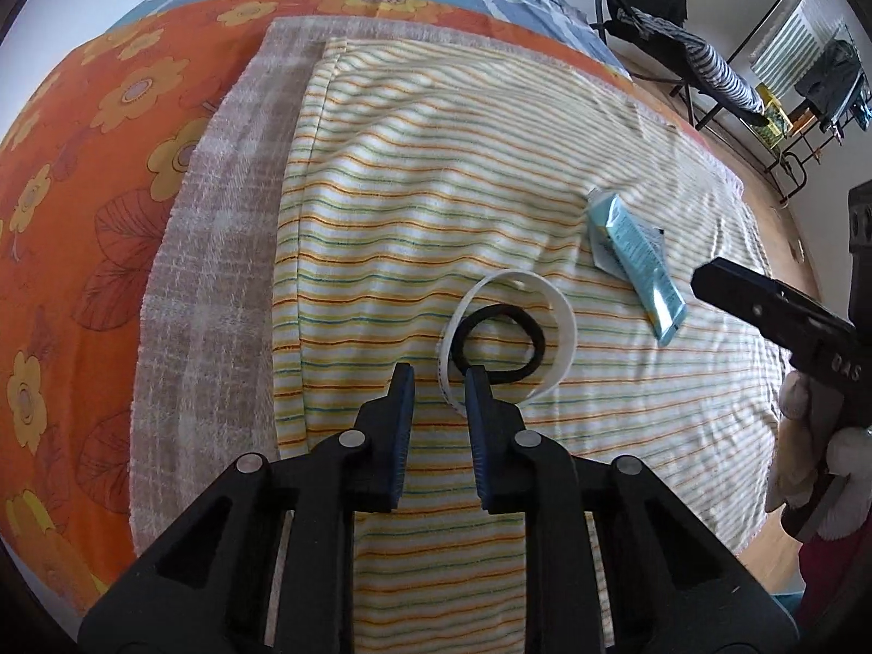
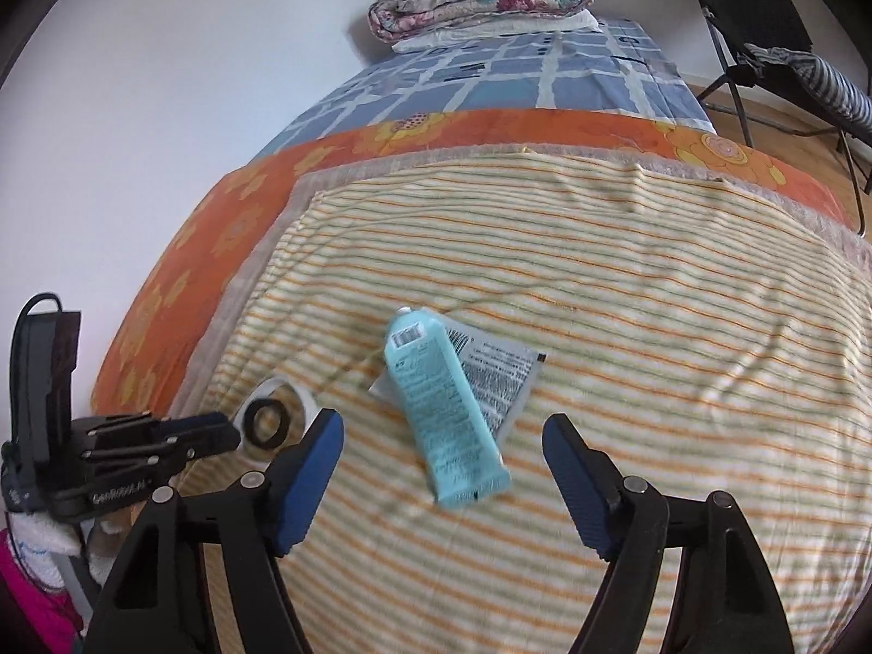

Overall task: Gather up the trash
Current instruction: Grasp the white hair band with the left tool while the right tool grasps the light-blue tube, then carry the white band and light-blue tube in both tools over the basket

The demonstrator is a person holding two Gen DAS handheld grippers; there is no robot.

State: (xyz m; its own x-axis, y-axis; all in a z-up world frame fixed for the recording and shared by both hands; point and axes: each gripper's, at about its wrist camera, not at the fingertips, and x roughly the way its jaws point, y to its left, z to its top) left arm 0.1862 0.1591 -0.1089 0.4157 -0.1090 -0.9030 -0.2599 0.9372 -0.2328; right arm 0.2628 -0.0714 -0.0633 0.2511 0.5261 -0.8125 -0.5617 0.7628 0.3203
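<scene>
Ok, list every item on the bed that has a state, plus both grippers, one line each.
left gripper: open, jaws astride the white band's near edge
right gripper: open wide, nothing held, above the tube
white band: loop standing on edge on the striped towel
black hair tie: lying flat inside the band
blue tube: lying flat, overlapping the sachet
grey sachet: flat, partly under the tube
striped towel: spread out, slightly wrinkled
</scene>
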